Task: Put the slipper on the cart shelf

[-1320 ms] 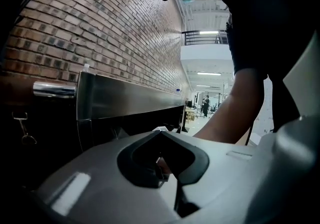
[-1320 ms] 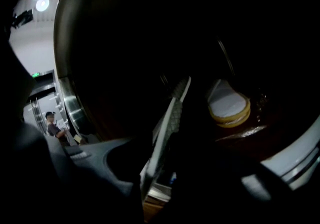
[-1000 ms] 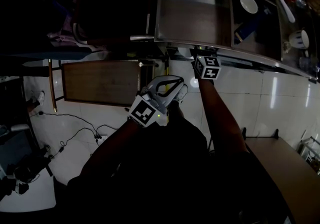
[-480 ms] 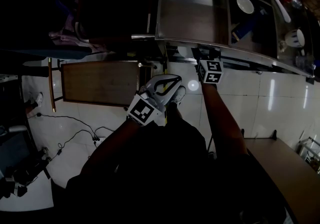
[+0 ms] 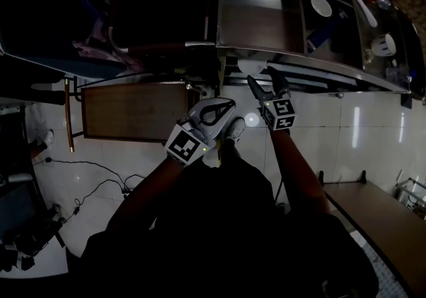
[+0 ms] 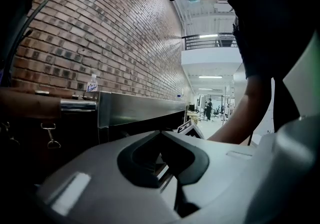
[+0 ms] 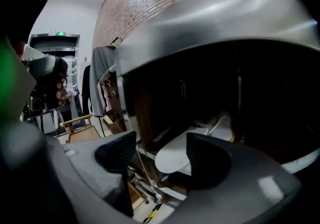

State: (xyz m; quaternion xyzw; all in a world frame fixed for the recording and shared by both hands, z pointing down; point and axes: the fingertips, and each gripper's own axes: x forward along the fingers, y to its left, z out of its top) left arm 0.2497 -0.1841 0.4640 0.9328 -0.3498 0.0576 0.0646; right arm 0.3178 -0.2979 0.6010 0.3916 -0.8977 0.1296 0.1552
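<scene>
Right tool open at the cart shelf, slipper lying inside

The right tool (image 5: 265,77) is held up to the steel cart (image 5: 293,60) with its jaws spread wide and nothing between them. Just beyond the tips, the white slipper (image 7: 172,157) lies on the lower shelf under the cart's top tray. The left tool (image 5: 229,107) hangs nearer and to the left, over the pale floor, with its jaws closed tip to tip on nothing
</scene>
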